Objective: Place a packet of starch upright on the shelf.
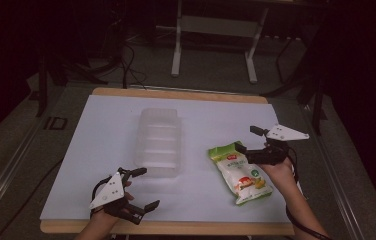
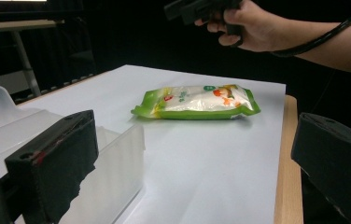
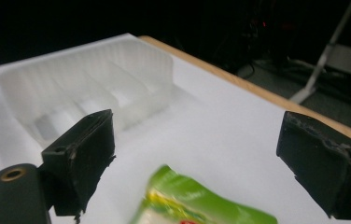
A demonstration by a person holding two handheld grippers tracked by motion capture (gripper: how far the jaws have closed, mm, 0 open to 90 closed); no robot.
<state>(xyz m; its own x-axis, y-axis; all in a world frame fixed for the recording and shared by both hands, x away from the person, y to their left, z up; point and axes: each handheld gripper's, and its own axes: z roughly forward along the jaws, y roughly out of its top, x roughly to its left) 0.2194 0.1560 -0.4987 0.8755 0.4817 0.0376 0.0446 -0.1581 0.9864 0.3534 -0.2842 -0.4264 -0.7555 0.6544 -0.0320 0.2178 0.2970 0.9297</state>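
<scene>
Evidently little has been done: the green snack bag lies flat on the white sheet, beside the clear plastic container. Both the right gripper, poised over the bag, and the left gripper are spread wide, holding nothing; grasping and placing are left.

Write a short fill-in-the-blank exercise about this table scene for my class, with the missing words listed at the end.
1. The clear plastic tray lies on a sheet of ____ paper.
2. The snack bag is mostly white, with edges coloured ____.
3. The right gripper hovers with its jaws ____ over the top end of the bag.
4. The left gripper is near the tray's ____ end.

Missing words: white; green; open; near
</scene>
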